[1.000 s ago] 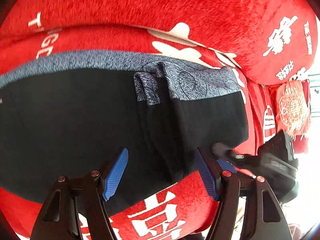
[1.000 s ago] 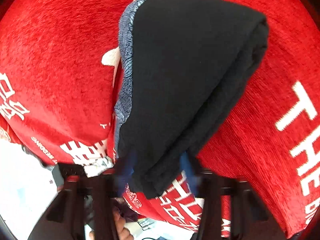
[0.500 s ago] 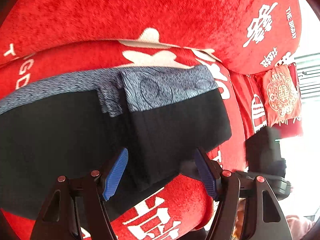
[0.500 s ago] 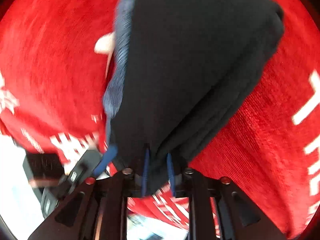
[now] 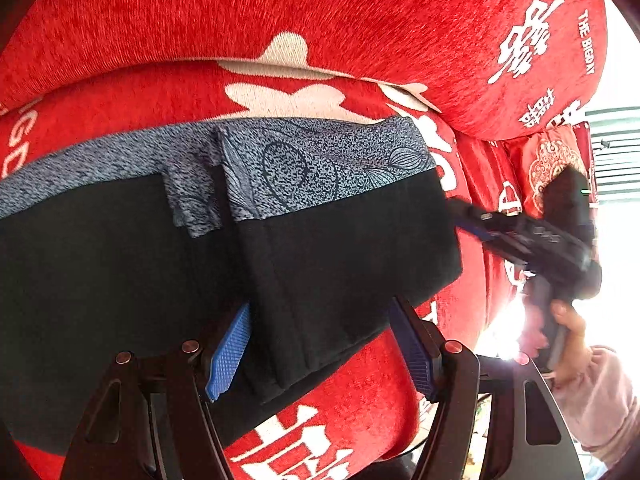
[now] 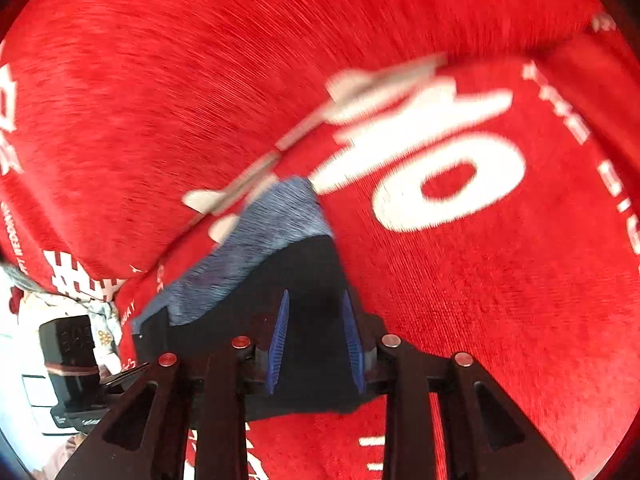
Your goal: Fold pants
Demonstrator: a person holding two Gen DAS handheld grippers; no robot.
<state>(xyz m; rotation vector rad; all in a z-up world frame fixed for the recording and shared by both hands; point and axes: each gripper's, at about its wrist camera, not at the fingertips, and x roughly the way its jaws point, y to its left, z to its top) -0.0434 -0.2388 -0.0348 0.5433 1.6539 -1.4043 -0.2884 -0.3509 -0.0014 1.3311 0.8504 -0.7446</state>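
Note:
Black pants (image 5: 344, 256) with a speckled grey waistband (image 5: 320, 168) lie folded on a red sofa cover (image 5: 280, 28). My left gripper (image 5: 320, 354) hangs open over their near folded edge, its blue pads (image 5: 228, 352) standing wide on either side without pressing. In the left wrist view my right gripper (image 5: 468, 216) sits at the pants' right edge, held by a hand (image 5: 568, 332). The right wrist view is blurred. There the right gripper (image 6: 316, 338) has its jaws opening, and the black cloth (image 6: 304, 280) shows past the parted pads, not pinched.
Red cushions with white lettering (image 5: 524, 48) rise behind and to the right. A small embroidered red pillow (image 5: 548, 164) lies at the far right. Bright light floods the right edge beyond the sofa. The left gripper's black body (image 6: 72, 360) shows at the lower left of the right wrist view.
The right gripper was pinching the pants' folded edge half a second ago. Its pads have since parted, and it has swung and rolled away. The left gripper drifted slightly over the pants.

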